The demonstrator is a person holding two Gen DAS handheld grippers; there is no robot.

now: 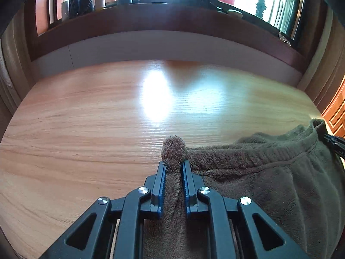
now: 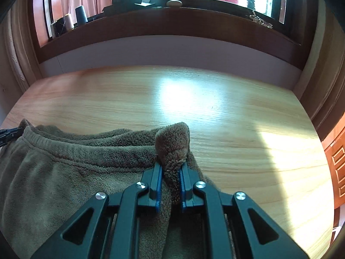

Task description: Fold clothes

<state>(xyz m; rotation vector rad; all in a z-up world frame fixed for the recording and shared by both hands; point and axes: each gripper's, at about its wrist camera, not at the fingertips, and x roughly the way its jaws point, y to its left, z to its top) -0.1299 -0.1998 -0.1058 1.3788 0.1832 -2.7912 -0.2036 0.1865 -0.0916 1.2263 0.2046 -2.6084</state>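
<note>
A brown fleece garment (image 1: 269,172) with a ribbed waistband hangs stretched between my two grippers above the wooden table (image 1: 107,112). My left gripper (image 1: 174,164) is shut on the garment's left corner, and a tuft of fleece bulges past the fingertips. My right gripper (image 2: 171,166) is shut on the garment's (image 2: 75,168) right corner, which sticks up past the jaws. Each gripper shows at the edge of the other's view: the right gripper (image 1: 336,144) in the left wrist view, the left gripper (image 2: 8,135) in the right wrist view.
The table (image 2: 237,118) stretches ahead to a white wall strip and a dark wooden window sill (image 2: 172,21). Thread cones (image 1: 86,2) and small items stand on the sill. A wooden cabinet door (image 2: 336,168) stands at the right.
</note>
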